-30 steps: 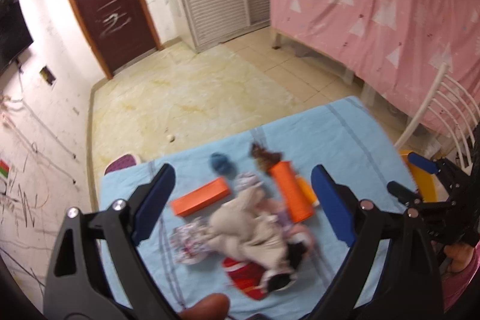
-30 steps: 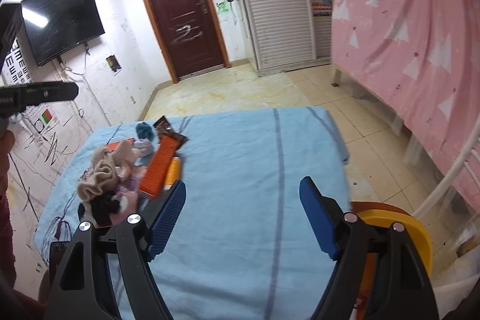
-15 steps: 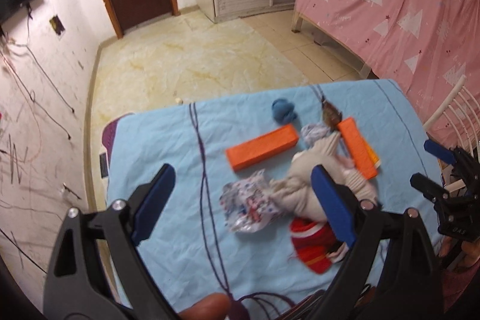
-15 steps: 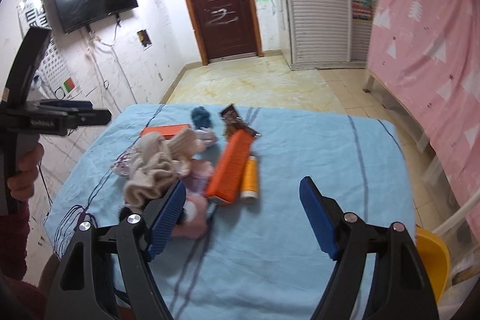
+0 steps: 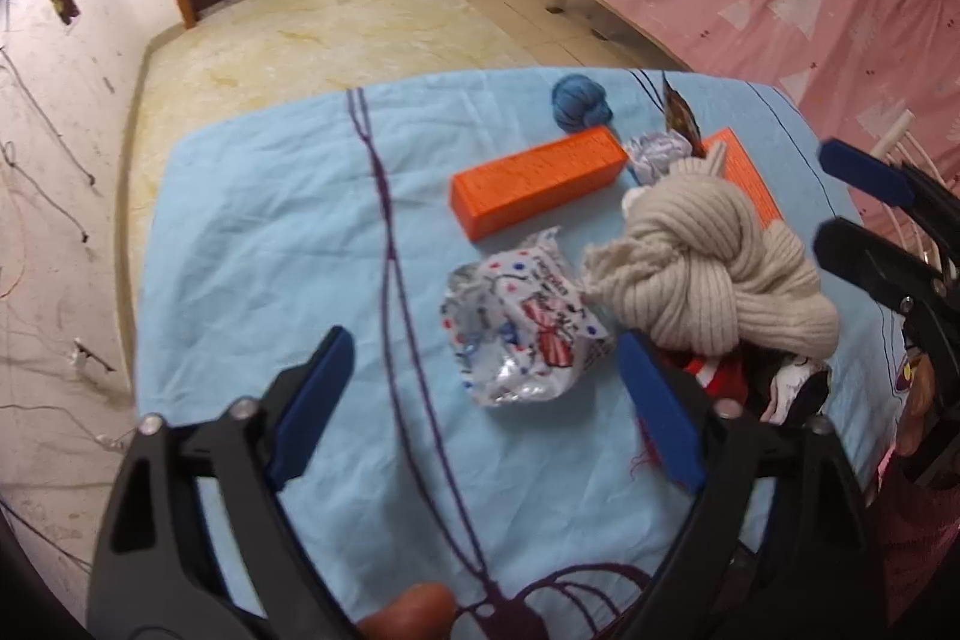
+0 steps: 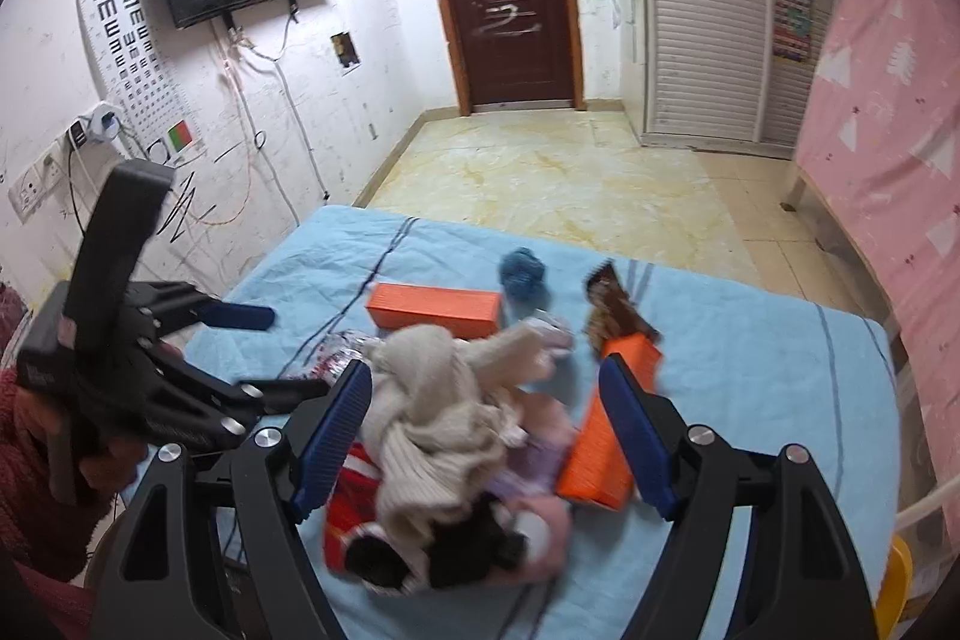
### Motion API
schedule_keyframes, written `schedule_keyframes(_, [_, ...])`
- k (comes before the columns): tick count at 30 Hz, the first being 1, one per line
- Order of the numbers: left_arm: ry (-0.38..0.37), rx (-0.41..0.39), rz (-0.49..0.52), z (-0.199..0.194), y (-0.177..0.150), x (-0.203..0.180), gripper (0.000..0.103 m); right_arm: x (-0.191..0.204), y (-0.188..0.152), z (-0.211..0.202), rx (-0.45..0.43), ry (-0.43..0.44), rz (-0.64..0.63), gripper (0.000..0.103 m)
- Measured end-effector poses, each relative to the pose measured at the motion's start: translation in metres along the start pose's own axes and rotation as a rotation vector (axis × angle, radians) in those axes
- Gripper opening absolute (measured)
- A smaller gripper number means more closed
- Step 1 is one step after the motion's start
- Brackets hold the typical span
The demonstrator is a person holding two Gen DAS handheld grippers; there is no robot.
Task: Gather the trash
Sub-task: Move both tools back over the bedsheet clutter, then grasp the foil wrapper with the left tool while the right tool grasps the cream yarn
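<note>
A crumpled white snack wrapper with red and blue dots (image 5: pixel 522 328) lies on the blue tablecloth (image 5: pixel 270 220). My left gripper (image 5: pixel 486 400) is open and hovers just in front of it, empty. A dark brown wrapper (image 6: pixel 618 310) lies at the far side, and it also shows in the left wrist view (image 5: pixel 681 115). A crumpled white paper (image 5: pixel 660 154) lies beside it. My right gripper (image 6: pixel 486 430) is open and empty above the pile of clothes, and it shows at the right edge of the left wrist view (image 5: pixel 864 202).
A cream knitted garment (image 5: pixel 708 268) tops a pile of red, black and pink clothes (image 6: pixel 456 532). Two orange boxes (image 5: pixel 534 181) (image 6: pixel 606 436) and a blue yarn ball (image 5: pixel 579 103) lie on the cloth. A yellow bin (image 6: pixel 894 586) stands low right.
Both grippers have moved left and closer to the pile. The left one has come down toward the dotted wrapper. Both have stayed open.
</note>
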State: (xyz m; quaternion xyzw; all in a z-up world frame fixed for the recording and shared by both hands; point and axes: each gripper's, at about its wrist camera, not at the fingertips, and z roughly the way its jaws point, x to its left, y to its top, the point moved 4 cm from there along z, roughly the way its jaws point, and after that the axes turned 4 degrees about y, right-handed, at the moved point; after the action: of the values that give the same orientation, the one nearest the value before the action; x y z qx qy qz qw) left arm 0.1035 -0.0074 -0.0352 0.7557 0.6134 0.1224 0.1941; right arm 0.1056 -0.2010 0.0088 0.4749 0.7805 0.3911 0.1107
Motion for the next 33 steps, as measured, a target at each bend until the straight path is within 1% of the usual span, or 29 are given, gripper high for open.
schedule_keyframes(1, [-0.008, 0.005, 0.002, 0.003, 0.000, -0.002, 0.073, 0.004, 0.003, 0.005, 0.008, 0.006, -0.007, 0.072])
schedule_keyframes(4, [-0.031, 0.017, 0.014, 0.012, 0.001, -0.008, 0.061, 0.012, 0.007, 0.018, 0.028, 0.015, -0.020, 0.072])
schedule_keyframes(6, [-0.037, 0.015, 0.017, 0.017, 0.002, -0.011, 0.055, 0.015, 0.010, 0.025, 0.041, 0.014, -0.024, 0.072])
schedule_keyframes(7, [-0.035, 0.012, 0.022, 0.019, 0.001, -0.013, 0.047, 0.015, 0.010, 0.030, 0.051, 0.012, -0.024, 0.072])
schedule_keyframes(8, [-0.032, 0.008, 0.027, 0.020, 0.001, -0.014, 0.044, 0.016, 0.010, 0.034, 0.063, 0.009, -0.025, 0.072])
schedule_keyframes(9, [-0.027, 0.000, 0.033, 0.021, 0.001, -0.015, 0.036, 0.017, 0.010, 0.039, 0.075, 0.002, -0.028, 0.072])
schedule_keyframes(10, [-0.023, -0.006, 0.040, 0.020, 0.002, -0.016, 0.032, 0.018, 0.010, 0.043, 0.085, -0.004, -0.031, 0.072])
schedule_keyframes(12, [0.002, -0.023, 0.057, 0.019, -0.001, -0.020, 0.030, 0.019, 0.006, 0.049, 0.104, -0.012, -0.038, 0.072])
schedule_keyframes(14, [0.005, -0.025, 0.055, 0.018, -0.003, -0.020, 0.028, 0.019, 0.004, 0.054, 0.113, -0.038, -0.048, 0.072])
schedule_keyframes(17, [0.012, -0.033, 0.042, 0.013, -0.005, -0.017, 0.028, 0.017, 0.003, 0.055, 0.100, -0.046, -0.044, 0.071])
schedule_keyframes(21, [0.029, -0.048, 0.034, 0.002, -0.010, -0.011, 0.028, 0.018, -0.003, 0.063, 0.125, -0.010, -0.043, 0.052])
schedule_keyframes(22, [0.033, -0.050, 0.031, 0.000, -0.011, -0.010, 0.028, 0.023, -0.004, 0.065, 0.129, -0.004, -0.049, 0.049])
schedule_keyframes(23, [0.045, -0.056, 0.028, -0.003, -0.012, -0.007, 0.028, 0.026, -0.004, 0.066, 0.131, 0.000, -0.055, 0.044])
schedule_keyframes(24, [0.052, -0.060, 0.025, -0.006, -0.012, -0.006, 0.028, 0.029, -0.004, 0.066, 0.130, -0.002, -0.063, 0.040])
schedule_keyframes(25, [0.054, -0.063, 0.021, -0.008, -0.013, -0.004, 0.028, 0.032, -0.004, 0.065, 0.129, -0.008, -0.074, 0.038])
schedule_keyframes(26, [0.062, -0.068, 0.017, -0.012, -0.013, -0.002, 0.028, 0.033, -0.003, 0.064, 0.125, -0.015, -0.081, 0.033])
schedule_keyframes(27, [0.068, -0.074, 0.013, -0.014, -0.013, -0.001, 0.028, 0.035, -0.002, 0.062, 0.119, -0.021, -0.087, 0.030])
schedule_keyframes(29, [0.075, -0.084, 0.006, -0.020, -0.013, 0.002, 0.028, 0.039, -0.001, 0.058, 0.104, -0.029, -0.094, 0.027])
schedule_keyframes(33, [0.091, -0.108, 0.001, -0.033, -0.012, 0.002, 0.028, 0.041, 0.003, 0.046, 0.068, -0.026, -0.090, 0.026])
